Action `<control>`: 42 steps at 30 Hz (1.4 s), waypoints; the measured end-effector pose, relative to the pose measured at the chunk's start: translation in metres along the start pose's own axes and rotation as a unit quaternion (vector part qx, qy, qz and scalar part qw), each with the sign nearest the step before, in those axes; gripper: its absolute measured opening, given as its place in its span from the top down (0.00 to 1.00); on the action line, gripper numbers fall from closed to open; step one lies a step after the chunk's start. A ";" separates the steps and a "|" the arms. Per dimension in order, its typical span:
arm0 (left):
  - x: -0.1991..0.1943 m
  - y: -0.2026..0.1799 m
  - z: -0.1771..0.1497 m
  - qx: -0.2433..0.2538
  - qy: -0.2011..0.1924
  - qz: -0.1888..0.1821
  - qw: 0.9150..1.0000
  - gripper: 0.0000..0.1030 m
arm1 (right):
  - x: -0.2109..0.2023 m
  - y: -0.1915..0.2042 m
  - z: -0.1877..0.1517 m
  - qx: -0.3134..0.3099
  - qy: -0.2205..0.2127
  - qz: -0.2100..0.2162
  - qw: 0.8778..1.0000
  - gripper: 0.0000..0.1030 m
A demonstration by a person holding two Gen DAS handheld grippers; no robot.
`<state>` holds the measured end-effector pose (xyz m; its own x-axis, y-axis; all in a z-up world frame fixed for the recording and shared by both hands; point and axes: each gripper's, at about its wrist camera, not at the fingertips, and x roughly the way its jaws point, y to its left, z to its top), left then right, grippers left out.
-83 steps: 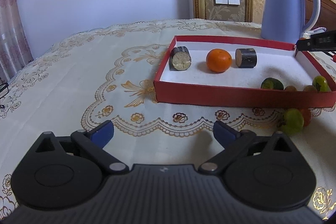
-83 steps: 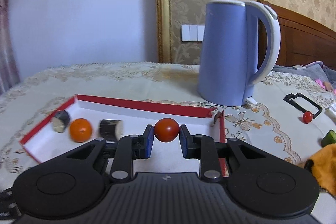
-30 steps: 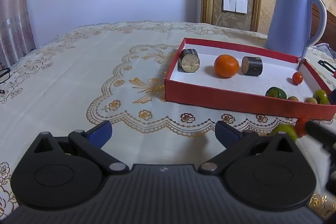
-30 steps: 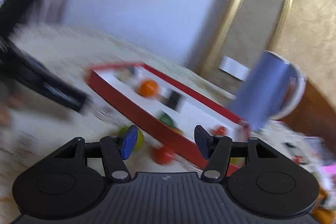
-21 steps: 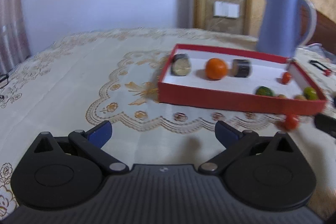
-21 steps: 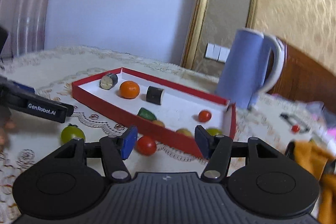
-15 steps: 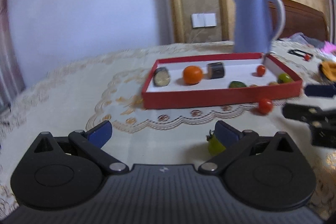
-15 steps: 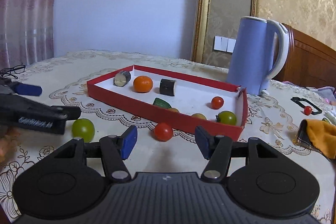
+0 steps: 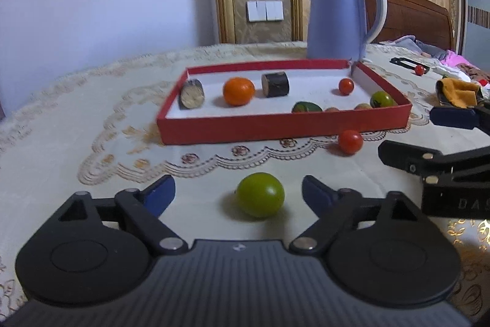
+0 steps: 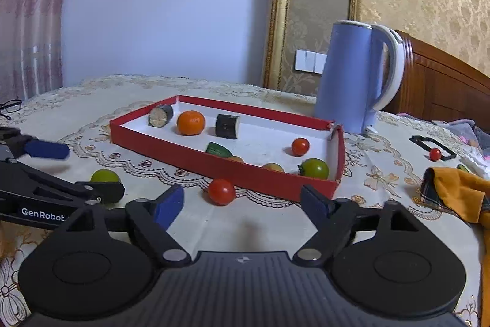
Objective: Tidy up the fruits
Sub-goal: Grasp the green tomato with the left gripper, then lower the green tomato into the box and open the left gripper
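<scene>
Two grippers, fingers wide, holding nothing | left gripper [image 9: 238,192] closing around smooth round green tomato [image 9: 260,194] | right gripper [image 10: 242,201] opening

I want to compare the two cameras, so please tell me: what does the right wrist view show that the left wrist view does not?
Only the right wrist view shows the glasses at the far left table edge and the pink curtain.

Only the left wrist view shows the green tomato whole, lying between the open left gripper fingers; the right view half hides it.

Both show the red tray, the orange, the blue kettle and the loose red tomato before the tray.
</scene>
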<state>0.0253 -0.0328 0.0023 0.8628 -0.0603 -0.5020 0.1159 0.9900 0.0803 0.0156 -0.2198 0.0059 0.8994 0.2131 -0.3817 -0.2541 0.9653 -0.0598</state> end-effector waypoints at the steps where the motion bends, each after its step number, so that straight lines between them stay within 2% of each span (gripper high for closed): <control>1: 0.002 -0.002 0.000 0.004 0.001 0.002 1.000 0.16 | 0.001 0.000 0.000 0.002 0.002 -0.003 1.000 0.12; 5: 0.004 -0.006 -0.001 0.013 0.004 0.000 1.000 0.21 | 0.003 -0.002 0.000 0.006 0.006 -0.005 1.000 0.11; 7: 0.005 -0.009 -0.001 0.018 0.008 0.000 1.000 0.28 | 0.003 -0.003 0.000 0.008 0.008 -0.010 1.000 0.11; 12: 0.011 -0.007 -0.001 0.012 0.027 -0.019 0.999 0.62 | 0.002 -0.003 -0.001 0.011 0.005 -0.025 1.000 0.07; 14: 0.011 -0.005 -0.001 0.000 0.031 -0.035 0.999 0.68 | 0.001 -0.005 0.000 0.016 0.004 -0.023 1.000 0.07; 21: 0.005 0.000 -0.001 -0.008 0.015 -0.023 1.000 0.69 | 0.001 -0.016 -0.001 0.046 0.002 0.005 0.999 0.07; 27: 0.002 0.018 0.005 -0.024 0.005 0.003 1.000 0.69 | 0.005 0.003 0.002 -0.002 0.008 0.016 1.000 0.08; 30: 0.002 0.023 0.005 -0.028 0.006 0.007 1.000 0.69 | 0.019 0.009 0.007 -0.005 0.032 0.029 0.999 0.22; 34: -0.001 0.029 0.004 -0.034 0.001 0.010 0.999 0.69 | 0.040 0.011 0.012 -0.007 0.057 0.029 0.998 0.32; 36: -0.001 0.030 0.004 -0.033 0.000 0.010 0.999 0.69 | 0.047 0.011 0.014 -0.007 0.064 0.030 0.997 0.46; 42: 0.002 0.032 0.003 -0.036 0.004 0.011 0.999 0.69 | 0.058 0.009 0.015 0.002 0.077 0.037 0.996 0.56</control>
<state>0.0317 -0.0014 0.0065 0.8610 -0.0386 -0.5071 0.0616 0.9977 0.0287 0.0709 -0.1967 -0.0031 0.8123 0.2585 -0.5228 -0.3162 0.9484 -0.0224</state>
